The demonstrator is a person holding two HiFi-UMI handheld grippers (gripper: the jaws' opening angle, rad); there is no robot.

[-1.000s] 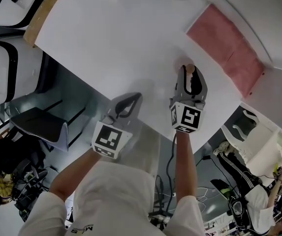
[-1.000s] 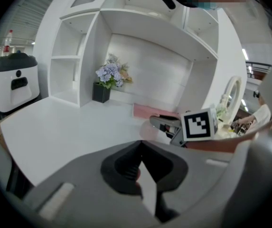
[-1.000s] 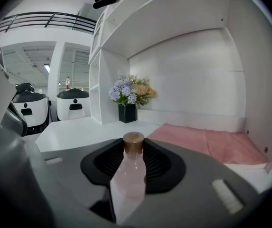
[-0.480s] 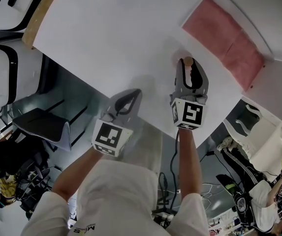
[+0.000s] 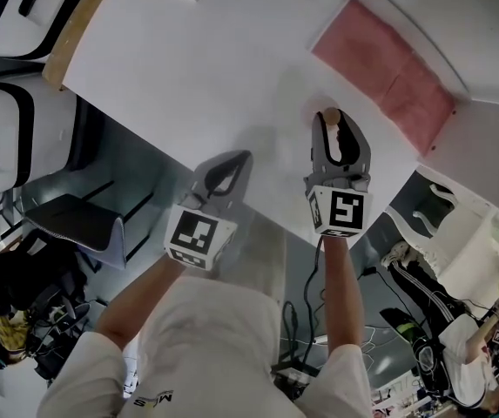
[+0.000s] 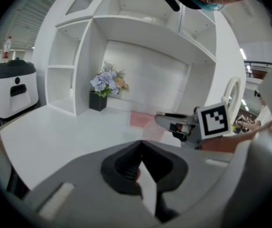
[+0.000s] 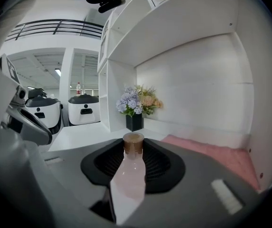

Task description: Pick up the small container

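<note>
The small container (image 7: 132, 170) is a pale pink bottle with a brown cap (image 7: 133, 144). It stands upright between the pads of my right gripper (image 7: 133, 161), which is shut on it. From the head view, the right gripper (image 5: 336, 138) is over the white table (image 5: 188, 68) near its front edge, and the brown cap (image 5: 330, 114) shows at the jaw tips. My left gripper (image 5: 233, 162) hovers to its left by the table edge, jaws shut with nothing in them. The left gripper view shows the left gripper (image 6: 142, 150) with its jaws meeting, and the right gripper (image 6: 181, 125) beyond.
A pink cloth (image 5: 380, 72) lies at the table's far right, also visible as the pink cloth (image 7: 211, 153) ahead. A flower vase (image 7: 136, 113) stands by the white shelf unit (image 6: 74, 56). White machines (image 7: 83, 109) stand in the background. The table's front edge drops to the floor.
The right gripper stays shut on the container and the left stays shut. Both have drifted slightly lower in the head view; the cloth has slid up and left.
</note>
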